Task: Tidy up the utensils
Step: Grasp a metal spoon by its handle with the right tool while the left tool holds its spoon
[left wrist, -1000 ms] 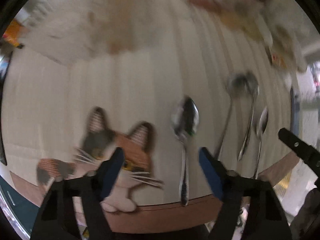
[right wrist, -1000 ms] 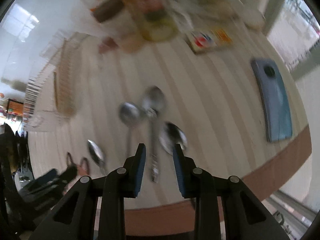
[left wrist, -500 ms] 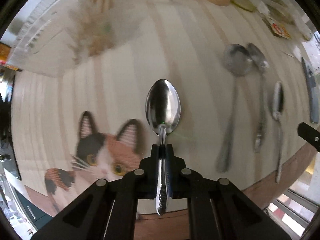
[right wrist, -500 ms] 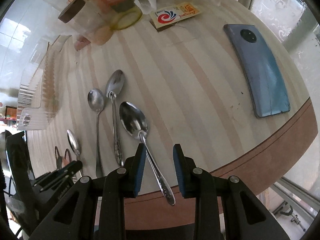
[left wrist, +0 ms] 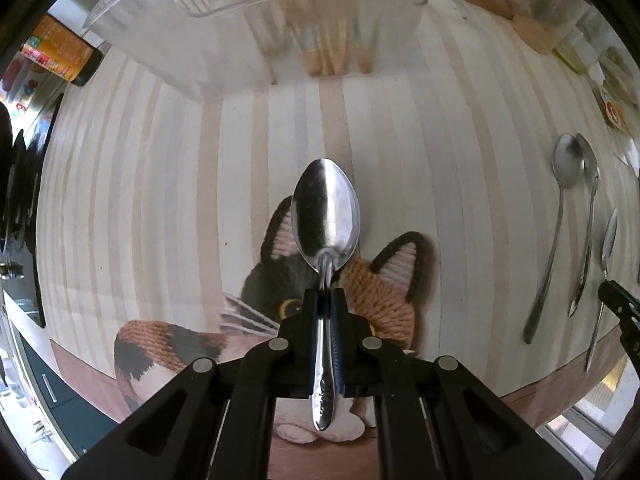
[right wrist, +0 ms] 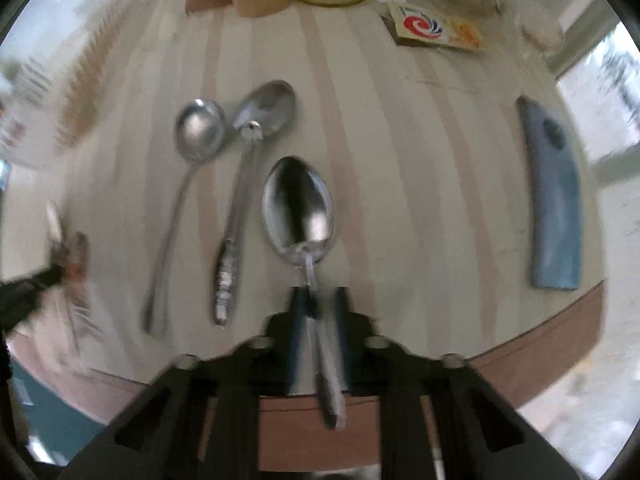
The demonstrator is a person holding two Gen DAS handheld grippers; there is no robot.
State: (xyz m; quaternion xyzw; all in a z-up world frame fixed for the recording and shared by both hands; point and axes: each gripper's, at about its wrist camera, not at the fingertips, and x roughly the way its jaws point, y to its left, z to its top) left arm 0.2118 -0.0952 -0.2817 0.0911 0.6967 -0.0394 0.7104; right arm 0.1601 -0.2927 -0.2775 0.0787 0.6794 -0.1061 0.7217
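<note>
Already had left gripper (left wrist: 325, 300) pinching one spoon (left wrist: 326, 220); right gripper (right wrist: 318, 304) was closing around second spoon (right wrist: 298, 208) handle; lift level.

Both point straight down: left claw (left wrist: 326, 300) clamped tight, right claw (right wrist: 319, 300) closing, jaws nearly together.

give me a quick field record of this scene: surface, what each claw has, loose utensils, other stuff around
surface: striped pale wooden table with a brown edge
left claw: shut on a spoon, handle between the pads, bowl forward over a cat-shaped mat
right claw: closing around the handle of another spoon
loose utensils: round-bowled spoon and patterned-handle spoon, side by side on the table
other items: blue phone, clear plastic container, printed packet
</note>
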